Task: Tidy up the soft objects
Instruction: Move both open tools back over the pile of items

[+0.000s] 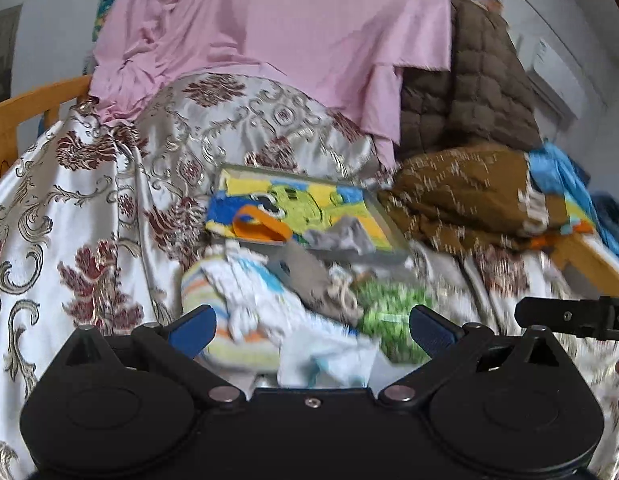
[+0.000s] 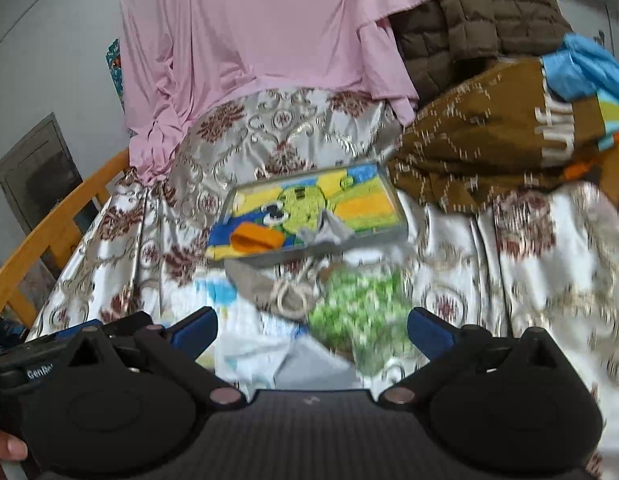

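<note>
Both the left gripper [image 1: 312,330] and the right gripper [image 2: 312,330] hover side by side with jaws spread wide and empty above a pile of small soft clothes [image 1: 269,300] on the bed [image 1: 69,200]. Behind the pile a colourful cartoon towel [image 2: 309,210] lies in a shallow tray [image 2: 393,200], with a pink cloth [image 2: 261,40] and a brown quilted jacket [image 2: 469,12] heaped behind.

White letters "GenRo", cut off, on black body of left gripper [image 2: 41,364], lower left corner of right wrist view. Large white lettering on brown blanket [image 2: 509,136], sideways, blurred, unreadable. No other legible text.
</note>
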Tool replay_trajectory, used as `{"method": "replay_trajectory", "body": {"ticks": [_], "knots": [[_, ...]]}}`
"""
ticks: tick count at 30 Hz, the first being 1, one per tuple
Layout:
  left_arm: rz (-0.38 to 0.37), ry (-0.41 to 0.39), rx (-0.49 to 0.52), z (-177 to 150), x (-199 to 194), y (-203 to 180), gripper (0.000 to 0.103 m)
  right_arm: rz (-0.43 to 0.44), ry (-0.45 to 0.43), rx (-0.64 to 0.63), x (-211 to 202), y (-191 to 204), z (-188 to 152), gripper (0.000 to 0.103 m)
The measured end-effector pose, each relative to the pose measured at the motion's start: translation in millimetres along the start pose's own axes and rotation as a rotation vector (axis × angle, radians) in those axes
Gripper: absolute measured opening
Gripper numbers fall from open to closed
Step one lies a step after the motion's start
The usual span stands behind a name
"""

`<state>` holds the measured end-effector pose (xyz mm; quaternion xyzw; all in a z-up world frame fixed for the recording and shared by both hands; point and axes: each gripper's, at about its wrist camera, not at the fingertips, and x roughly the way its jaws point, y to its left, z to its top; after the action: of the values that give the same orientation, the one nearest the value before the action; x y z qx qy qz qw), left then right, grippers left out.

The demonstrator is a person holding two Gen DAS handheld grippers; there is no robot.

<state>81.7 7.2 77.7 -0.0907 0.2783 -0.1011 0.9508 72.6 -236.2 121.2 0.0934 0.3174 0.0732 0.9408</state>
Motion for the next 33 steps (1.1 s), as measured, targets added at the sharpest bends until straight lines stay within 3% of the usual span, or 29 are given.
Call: {"method": "replay_trajectory", "body": {"ticks": [4,13,19,33], "knots": [[0.007,0.016,0.053,-18.9,-1.0,-1.3,0.102,0.01,-0.021,-0.022,-3.3,-11.6,-31.9,0.103],[0.031,0.095,0.127,-45.7,14.5,1.7,0.102,-0.111,-0.073,-0.072,6.6,-18.0,-94.4,0.103],[0.031,0.133,0.216,-61.6,25.9,-4.6,0.102,-0.113,-0.056,-0.116,19.3,-19.7,-113.6,0.103],[0.023,0.216,0.377,-77.0,48.3,-12.4,0.102,-0.066,0.076,-0.193,50.7,-21.8,-138.1,0.103]]}}
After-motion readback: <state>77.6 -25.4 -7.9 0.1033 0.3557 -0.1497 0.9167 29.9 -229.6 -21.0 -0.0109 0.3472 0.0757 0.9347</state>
